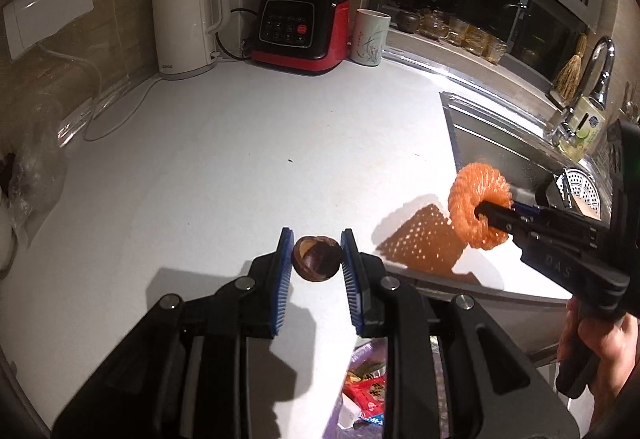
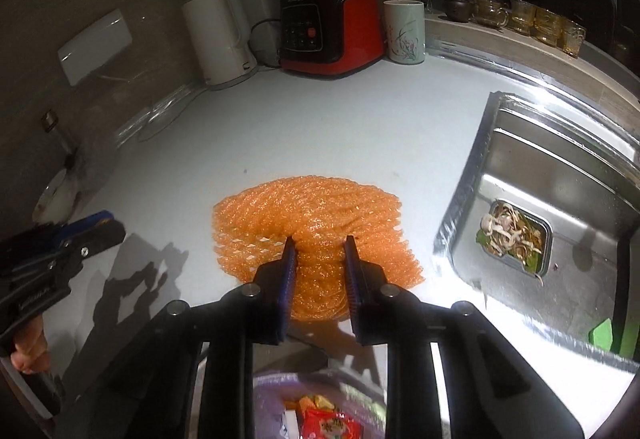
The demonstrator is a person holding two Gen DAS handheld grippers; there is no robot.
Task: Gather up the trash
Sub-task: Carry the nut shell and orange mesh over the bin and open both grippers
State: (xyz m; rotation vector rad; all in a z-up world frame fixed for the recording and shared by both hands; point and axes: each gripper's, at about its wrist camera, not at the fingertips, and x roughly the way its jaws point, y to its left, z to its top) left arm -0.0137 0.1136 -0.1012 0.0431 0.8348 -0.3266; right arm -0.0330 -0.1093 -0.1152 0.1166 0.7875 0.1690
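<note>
Both hands are carrying trash, so the collecting is well under way but not finished. The left gripper (image 1: 317, 259) has its jaws pinching a dark brown rounded fruit shell (image 1: 317, 258), held clear above the white worktop (image 1: 224, 143). The right gripper (image 2: 320, 263) has its jaws pressed onto an orange foam net (image 2: 308, 215), which fans out ahead of the jaws; in the left wrist view the same net shows as a rolled ring on the jaw tips.

Directly below and behind both pairs of jaws sits a trash bag (image 2: 352, 395), lined in what looks like pale purple plastic, though only a slice shows between the gripper arms. It already holds a red snack wrapper (image 2: 328, 423) and some other scraps. Dropping the shell and the net in is what I judge to be left for these two pieces.

To the right of the right jaws, the sink (image 2: 532, 167) holds a metal strainer basket (image 2: 546, 235) full of food scraps, which probably also needs clearing.
</note>
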